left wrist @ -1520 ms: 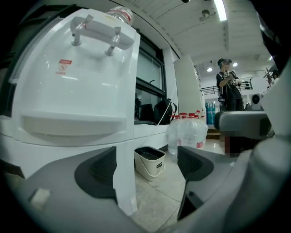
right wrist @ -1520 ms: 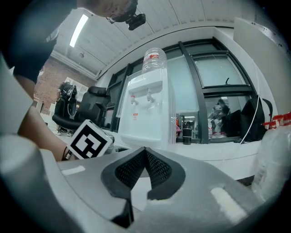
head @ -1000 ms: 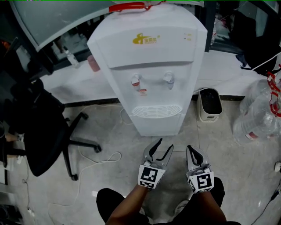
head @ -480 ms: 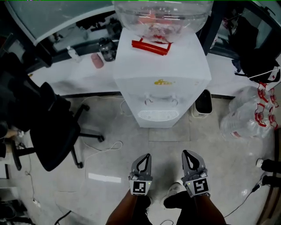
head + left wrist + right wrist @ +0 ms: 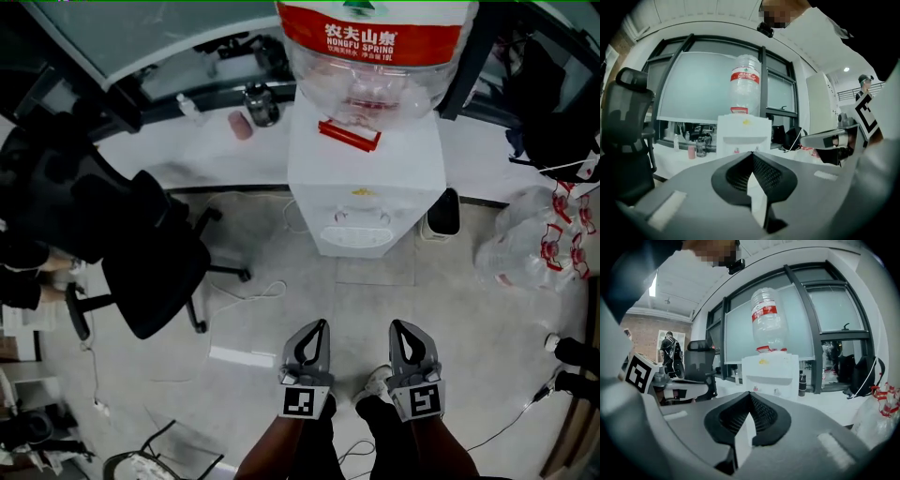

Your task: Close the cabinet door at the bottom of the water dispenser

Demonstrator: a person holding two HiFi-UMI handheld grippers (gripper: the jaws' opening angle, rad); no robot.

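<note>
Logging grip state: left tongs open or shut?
Shut. In the left gripper view, the tips of the left tongs meet, with nothing between them.

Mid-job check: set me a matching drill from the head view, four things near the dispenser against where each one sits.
Things:
1. water dispenser
2. office chair
3. pink cup
4. clear plastic bottles

Places:
A. far right side of the view
B. on the white ledge, left of the dispenser
C. top centre, under the red-labelled jug
D. left side, on the floor

Pairs: 1-C, 2-D, 3-B, 4-A
</note>
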